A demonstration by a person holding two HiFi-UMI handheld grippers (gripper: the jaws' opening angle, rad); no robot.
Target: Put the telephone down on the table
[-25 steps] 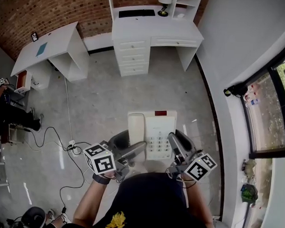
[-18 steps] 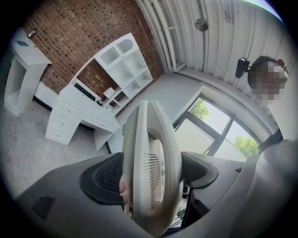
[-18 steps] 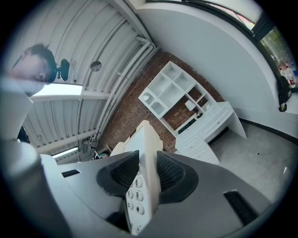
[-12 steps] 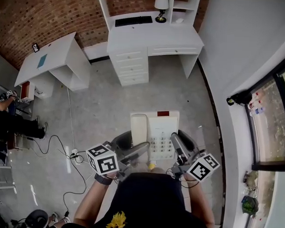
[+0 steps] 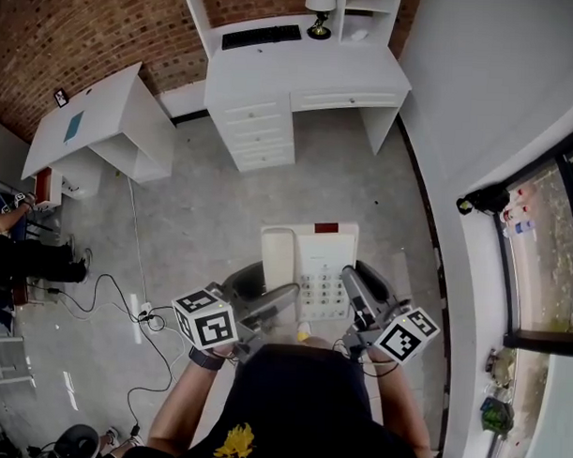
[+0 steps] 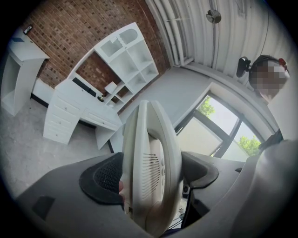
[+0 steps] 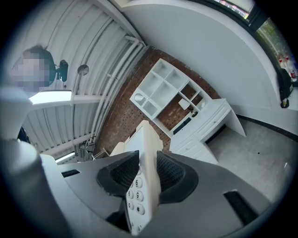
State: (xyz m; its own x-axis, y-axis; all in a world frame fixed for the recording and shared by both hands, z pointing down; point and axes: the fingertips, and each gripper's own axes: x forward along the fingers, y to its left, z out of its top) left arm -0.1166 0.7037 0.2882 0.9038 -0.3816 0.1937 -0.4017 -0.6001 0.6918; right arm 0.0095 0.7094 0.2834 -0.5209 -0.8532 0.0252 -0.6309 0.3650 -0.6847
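Cream telephone (image 5: pixel 309 266) hung level at our chest, long axis fwd. Our left gripper (image 5: pixel 263 292) clamped its handset side, right gripper (image 5: pixel 364 290) its keypad edge. White desk (image 5: pixel 301 69) stood well ahead across the floor (image 5: pixel 222 193).

Telephone (image 5: pixel 309 257) smooth cream plastic; floor (image 5: pixel 222 198) glossy, smooth; wall (image 5: pixel 87 29) rough brick.

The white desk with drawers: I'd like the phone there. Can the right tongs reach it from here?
Probably not: the right tongs grip the telephone, and bare floor separates them from the desk.
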